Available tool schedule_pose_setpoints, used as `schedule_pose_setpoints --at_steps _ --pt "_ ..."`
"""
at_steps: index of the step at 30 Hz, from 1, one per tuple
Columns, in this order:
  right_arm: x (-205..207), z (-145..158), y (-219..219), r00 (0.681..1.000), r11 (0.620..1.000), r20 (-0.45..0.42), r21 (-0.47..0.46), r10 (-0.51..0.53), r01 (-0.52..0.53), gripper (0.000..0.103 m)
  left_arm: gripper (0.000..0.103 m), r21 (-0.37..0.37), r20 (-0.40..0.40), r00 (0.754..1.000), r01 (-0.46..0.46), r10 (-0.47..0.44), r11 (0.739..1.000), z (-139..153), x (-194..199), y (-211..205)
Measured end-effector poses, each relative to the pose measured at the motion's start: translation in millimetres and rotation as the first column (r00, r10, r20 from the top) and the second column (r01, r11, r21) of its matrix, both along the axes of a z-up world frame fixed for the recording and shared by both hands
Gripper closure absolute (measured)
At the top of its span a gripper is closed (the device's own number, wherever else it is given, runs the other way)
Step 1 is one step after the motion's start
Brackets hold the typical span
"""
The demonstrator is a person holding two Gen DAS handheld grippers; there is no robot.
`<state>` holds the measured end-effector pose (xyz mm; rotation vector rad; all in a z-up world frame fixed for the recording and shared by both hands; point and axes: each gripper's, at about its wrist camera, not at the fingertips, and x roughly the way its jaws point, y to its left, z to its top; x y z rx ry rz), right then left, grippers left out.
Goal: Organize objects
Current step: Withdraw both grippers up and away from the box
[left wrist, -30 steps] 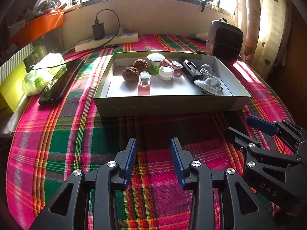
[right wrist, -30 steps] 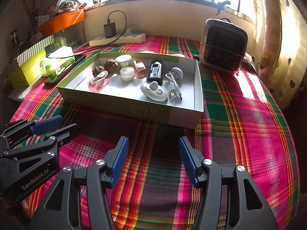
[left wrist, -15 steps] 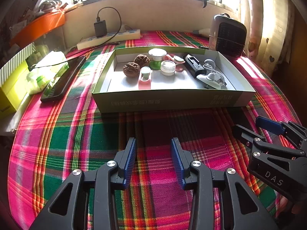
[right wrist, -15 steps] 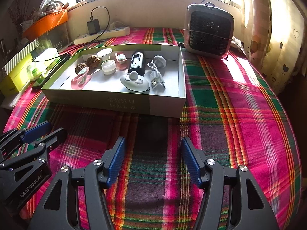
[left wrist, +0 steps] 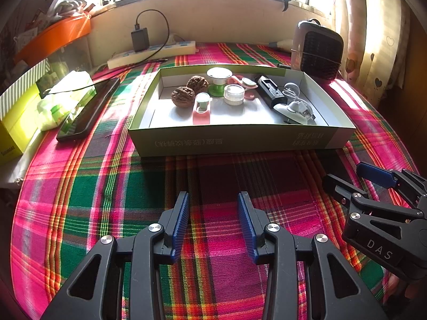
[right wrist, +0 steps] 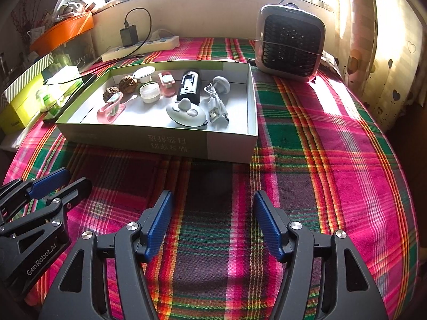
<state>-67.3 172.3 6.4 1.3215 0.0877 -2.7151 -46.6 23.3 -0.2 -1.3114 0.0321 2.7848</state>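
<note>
A: Shallow box [left wrist: 240, 140] — open-topped, green and white, sits on the plaid cloth [left wrist: 88, 186] covering the surface, out ahead of both grippers. Contents?

B: Two walnuts [left wrist: 182, 96] at the left end, touching or nearly so. Just beside them a small pink case [left wrist: 202, 109] with a round clear insert. Behind it a white-topped green cup [left wrist: 219, 80]; next along, a round white jar [left wrist: 234, 94]. Black oblong device [right wrist: 189, 86] near the middle. At the right end a white dome-shaped gadget [right wrist: 186, 113] and a white USB cable [right wrist: 216, 106], loosely coiled beside it.

A: Left gripper [left wrist: 213, 224]?

B: Hovers above the cloth, short of the box's near wall. Jaws parted, blue pads facing, only cloth between them. Holds nothing.

A: Right gripper [right wrist: 212, 224]?

B: Same side of the box, toward its right end. Jaws have just been opening; they stand wider than the left pair, nothing between them.

A: Surroundings?

B: Small fan heater [right wrist: 289, 49] behind the box's right corner. Power strip [left wrist: 152, 53] with a black charger plugged in, by the back wall. Dark phone [left wrist: 89, 109] left of the box, then a yellow-green carton [left wrist: 16, 122]. Curtain with heart cut-outs [right wrist: 387, 53] at far right, strong daylight from the window.
</note>
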Motion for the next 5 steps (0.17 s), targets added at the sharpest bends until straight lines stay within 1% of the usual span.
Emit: schedule_pose_setpoints --at_steps 5 --pt "-0.1 0.0 0.0 1.0 1.0 0.0 0.0 0.0 0.0 0.04 0.067 0.001 0.0 1.0 0.0 0.0 1.0 0.0 0.0 0.0"
